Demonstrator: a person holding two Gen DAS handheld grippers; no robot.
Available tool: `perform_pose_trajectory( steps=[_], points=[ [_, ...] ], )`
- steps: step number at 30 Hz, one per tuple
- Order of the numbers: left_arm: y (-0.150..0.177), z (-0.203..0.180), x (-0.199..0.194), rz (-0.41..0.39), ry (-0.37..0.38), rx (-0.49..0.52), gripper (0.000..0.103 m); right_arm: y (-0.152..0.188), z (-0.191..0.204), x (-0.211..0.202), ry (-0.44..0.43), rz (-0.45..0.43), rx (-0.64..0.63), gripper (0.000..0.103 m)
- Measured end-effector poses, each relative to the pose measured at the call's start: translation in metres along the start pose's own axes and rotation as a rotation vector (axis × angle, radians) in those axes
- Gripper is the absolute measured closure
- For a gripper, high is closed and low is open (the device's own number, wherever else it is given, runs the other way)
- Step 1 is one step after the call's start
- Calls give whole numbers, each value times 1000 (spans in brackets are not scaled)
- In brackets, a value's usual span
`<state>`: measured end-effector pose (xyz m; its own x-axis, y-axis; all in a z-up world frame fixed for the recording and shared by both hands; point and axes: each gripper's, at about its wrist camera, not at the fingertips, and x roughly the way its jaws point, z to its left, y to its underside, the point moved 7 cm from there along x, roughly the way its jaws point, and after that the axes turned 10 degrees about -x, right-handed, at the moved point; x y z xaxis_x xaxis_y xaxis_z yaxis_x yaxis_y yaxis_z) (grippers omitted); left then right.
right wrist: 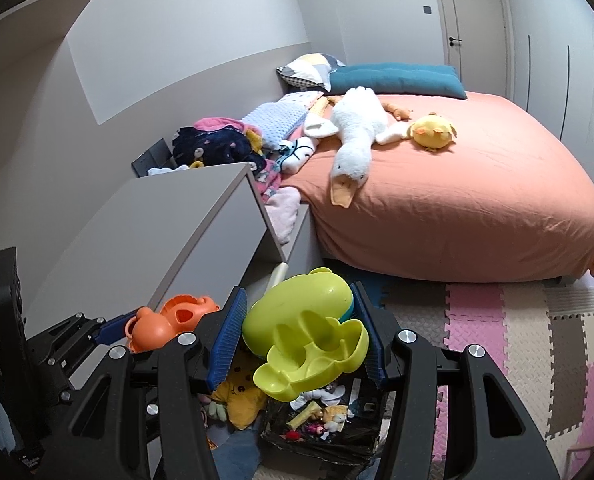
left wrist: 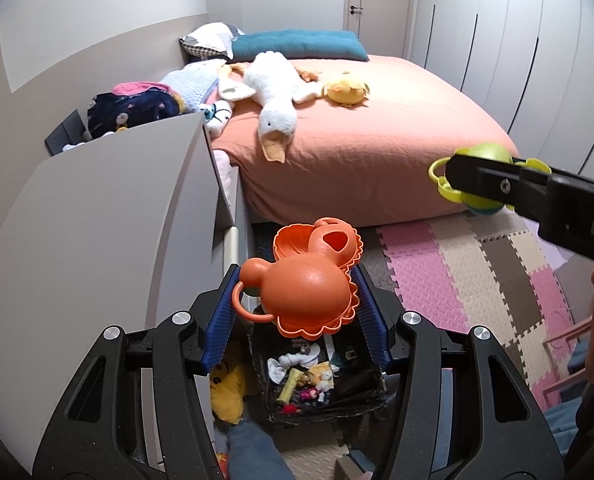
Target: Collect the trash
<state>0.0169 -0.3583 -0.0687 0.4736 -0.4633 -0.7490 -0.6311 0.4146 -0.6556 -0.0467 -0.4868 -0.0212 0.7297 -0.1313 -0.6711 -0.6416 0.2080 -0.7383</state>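
My left gripper [left wrist: 295, 300] is shut on an orange plastic duck toy [left wrist: 309, 284], held above a black-lined trash bin [left wrist: 357, 408] on the floor that holds several small scraps and toys. My right gripper [right wrist: 297, 332] is shut on a lime-green plastic duck toy [right wrist: 305, 336], also above the bin [right wrist: 273, 440]. The right gripper and green toy [left wrist: 485, 178] show at the right of the left wrist view. The left gripper with the orange toy [right wrist: 157, 326] shows at the lower left of the right wrist view.
A grey cabinet [left wrist: 109, 220] stands to the left of the bin. A bed with an orange sheet [left wrist: 377, 140] carries a white goose plush [left wrist: 275, 96] and a yellow chick plush [left wrist: 345, 88]. Foam puzzle mats [left wrist: 477, 272] cover the floor. A yellow plush [left wrist: 227, 392] lies by the bin.
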Motion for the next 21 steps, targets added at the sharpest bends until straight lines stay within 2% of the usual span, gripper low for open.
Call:
perform_pose_trajectory(
  steps=[2,3,4,5,11,21],
  points=[
    [3,1,2,16,15,2,48,0,-2,3,3,9,8,48],
    [3,1,4,23,17,2,39,0,-3,5,-1,11,20,48],
    [3,4,5,28,10,-1,16,0,-4,6,-4,13,29,38],
    [3,8,4,19,-10,-11,7,-1,-6,6,2,8,36,29],
    [1,26,4,17,-42,-59,6,-5,3,7,15,-4,18,27],
    [2,36,2,5,-41,-94,6,-5,12,9,18,4,-6,26]
  ],
)
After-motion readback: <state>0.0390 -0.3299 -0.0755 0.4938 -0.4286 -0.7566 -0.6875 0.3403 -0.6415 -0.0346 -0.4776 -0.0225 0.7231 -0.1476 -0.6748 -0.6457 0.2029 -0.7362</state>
